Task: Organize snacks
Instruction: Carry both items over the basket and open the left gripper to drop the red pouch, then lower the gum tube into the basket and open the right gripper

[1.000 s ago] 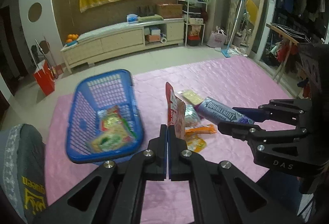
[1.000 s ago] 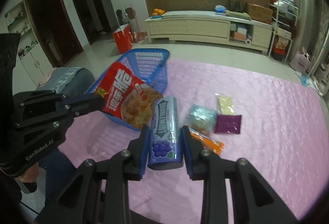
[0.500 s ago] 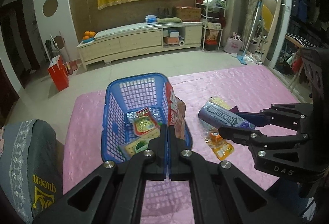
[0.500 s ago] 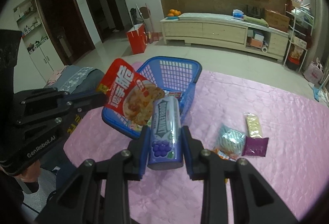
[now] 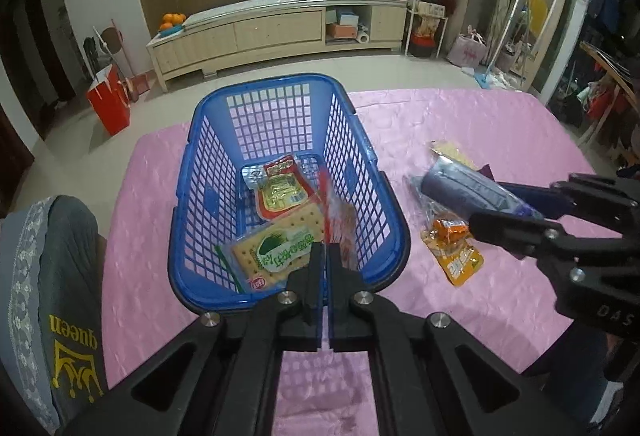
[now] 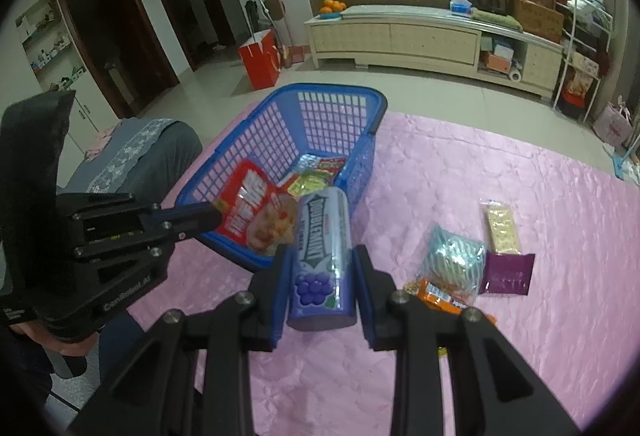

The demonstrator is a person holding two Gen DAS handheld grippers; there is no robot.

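A blue plastic basket (image 5: 208,196) (image 6: 280,124) stands on the pink cloth and holds several snack packets. My left gripper (image 5: 325,250) (image 6: 218,216) is shut on a red snack packet (image 6: 252,216) (image 5: 334,212) and holds it over the basket's near end. My right gripper (image 6: 320,252) (image 5: 476,220) is shut on a purple Doublemint gum canister (image 6: 322,256) (image 5: 464,190) and holds it above the cloth, just right of the basket. Loose packets lie on the cloth: orange (image 5: 454,252) (image 6: 436,294), silver-blue (image 6: 454,256), dark purple (image 6: 508,272) and a pale cracker pack (image 6: 502,228).
The pink cloth (image 5: 460,116) covers the table. A grey cushion (image 5: 44,276) sits at the left edge. Beyond the table are a low cream cabinet (image 5: 260,32), a red bag (image 5: 110,102) on the floor, and shelves (image 5: 424,4) to the right.
My left gripper has carried the red packet left, from over the loose snacks to over the basket. My right gripper has moved toward the basket with the gum canister still held.
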